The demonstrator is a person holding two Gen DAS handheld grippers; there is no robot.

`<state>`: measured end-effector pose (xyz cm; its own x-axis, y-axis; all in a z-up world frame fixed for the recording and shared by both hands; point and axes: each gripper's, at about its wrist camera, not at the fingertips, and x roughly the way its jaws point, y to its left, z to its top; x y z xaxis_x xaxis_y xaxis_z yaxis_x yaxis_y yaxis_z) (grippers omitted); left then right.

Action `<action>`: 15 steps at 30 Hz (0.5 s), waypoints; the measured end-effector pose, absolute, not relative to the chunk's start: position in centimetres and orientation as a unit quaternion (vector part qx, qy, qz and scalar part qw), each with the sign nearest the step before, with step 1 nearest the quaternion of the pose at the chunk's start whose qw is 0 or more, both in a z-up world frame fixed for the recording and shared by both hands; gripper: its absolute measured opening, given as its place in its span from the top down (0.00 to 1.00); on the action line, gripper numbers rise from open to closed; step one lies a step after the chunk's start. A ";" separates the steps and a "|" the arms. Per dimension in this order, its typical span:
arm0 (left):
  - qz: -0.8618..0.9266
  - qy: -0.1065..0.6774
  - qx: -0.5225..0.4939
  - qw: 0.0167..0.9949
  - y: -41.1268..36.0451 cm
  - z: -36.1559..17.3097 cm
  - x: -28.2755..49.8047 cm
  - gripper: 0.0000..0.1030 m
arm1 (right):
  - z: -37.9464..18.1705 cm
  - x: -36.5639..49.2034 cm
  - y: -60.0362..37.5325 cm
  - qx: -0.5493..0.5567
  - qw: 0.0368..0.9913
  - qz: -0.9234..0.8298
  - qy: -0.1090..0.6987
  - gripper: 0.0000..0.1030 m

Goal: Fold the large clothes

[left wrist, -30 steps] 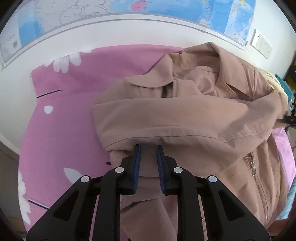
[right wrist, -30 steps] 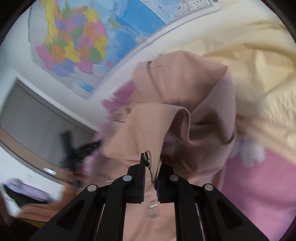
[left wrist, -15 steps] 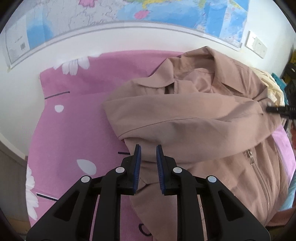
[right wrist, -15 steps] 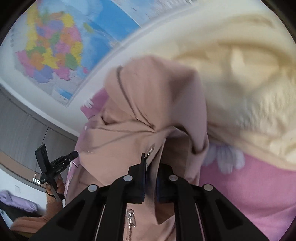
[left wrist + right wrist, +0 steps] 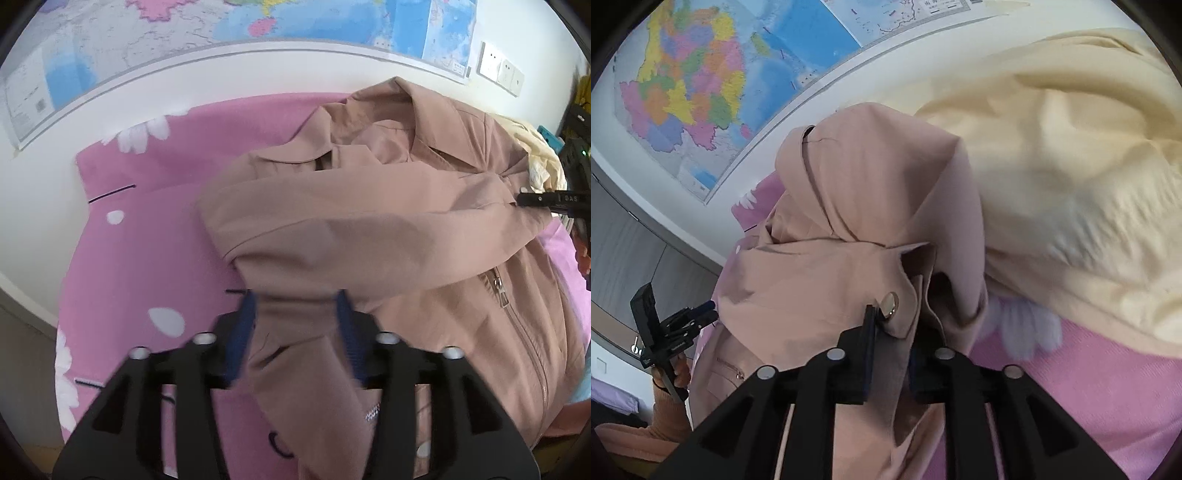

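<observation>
Sleeve laid across the jacket (image 5: 369, 229) to narrow it. My left gripper (image 5: 295, 332) and right gripper (image 5: 891, 354) have just been opening, jaws apart, cloth loose between them.

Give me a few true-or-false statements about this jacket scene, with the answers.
1. The jacket is tan. True.
2. It lies on a green sheet. False: the sheet is pink with white flowers.
3. A map hangs on the wall. True.
4. The left gripper is clamped shut on the jacket. False: its jaws have just been opening and stand apart around the cloth.
5. A cream garment lies beside the jacket. True.
</observation>
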<state>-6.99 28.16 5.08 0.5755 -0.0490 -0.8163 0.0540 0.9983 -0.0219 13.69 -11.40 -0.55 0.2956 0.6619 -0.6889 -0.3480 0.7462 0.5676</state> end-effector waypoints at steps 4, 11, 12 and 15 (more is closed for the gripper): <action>-0.039 0.468 -0.034 0.882 29.8 4.8 -9.1 0.47 | 2.1 11.6 -12.5 0.160 0.811 0.319 0.464 0.39; -0.080 0.489 -0.096 0.863 30.6 3.9 -12.9 0.43 | 5.4 6.5 -11.4 0.131 0.823 0.365 0.415 0.35; -0.092 0.488 -0.108 0.861 30.4 4.0 -13.3 0.38 | 5.4 6.0 -10.2 0.124 0.817 0.381 0.415 0.35; -0.118 0.486 -0.107 0.860 29.2 4.4 -13.7 0.29 | 5.3 5.3 -4.8 0.071 0.805 0.415 0.417 0.35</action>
